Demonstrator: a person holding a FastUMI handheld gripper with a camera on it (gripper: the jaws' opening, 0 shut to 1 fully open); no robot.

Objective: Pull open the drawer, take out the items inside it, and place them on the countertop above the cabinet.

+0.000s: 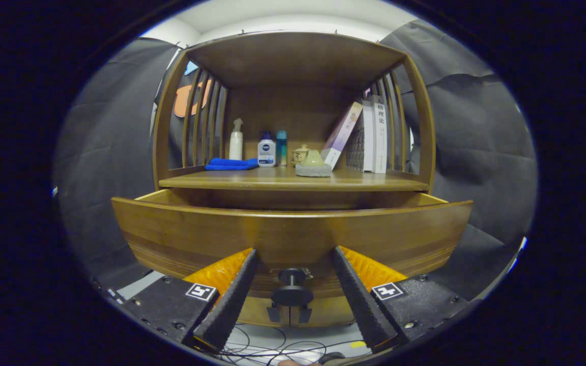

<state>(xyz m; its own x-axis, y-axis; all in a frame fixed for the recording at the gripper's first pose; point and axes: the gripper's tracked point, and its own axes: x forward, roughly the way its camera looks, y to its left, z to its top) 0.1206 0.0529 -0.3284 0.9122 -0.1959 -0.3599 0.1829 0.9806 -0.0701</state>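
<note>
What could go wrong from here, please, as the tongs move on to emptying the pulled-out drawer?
1. The tongs stand open either side of the dark round drawer knob, touching nothing; lifting straight up may catch the brown wooden drawer front.
2. The drawer's inside is hidden behind that front, so reaching in would be blind.
3. The wooden countertop already holds a folded blue cloth, bottles and leaning books; careless placing might topple them.

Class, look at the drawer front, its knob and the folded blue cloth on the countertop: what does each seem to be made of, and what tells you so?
Drawer front: likely wood, glossy brown varnish; grain bands and sheen show.
Knob: dark, matte, perhaps metal or plastic; it sits between the open fingers of the tool, untouched.
Blue cloth: soft fabric, maybe microfibre; folded, limp edges.
</note>
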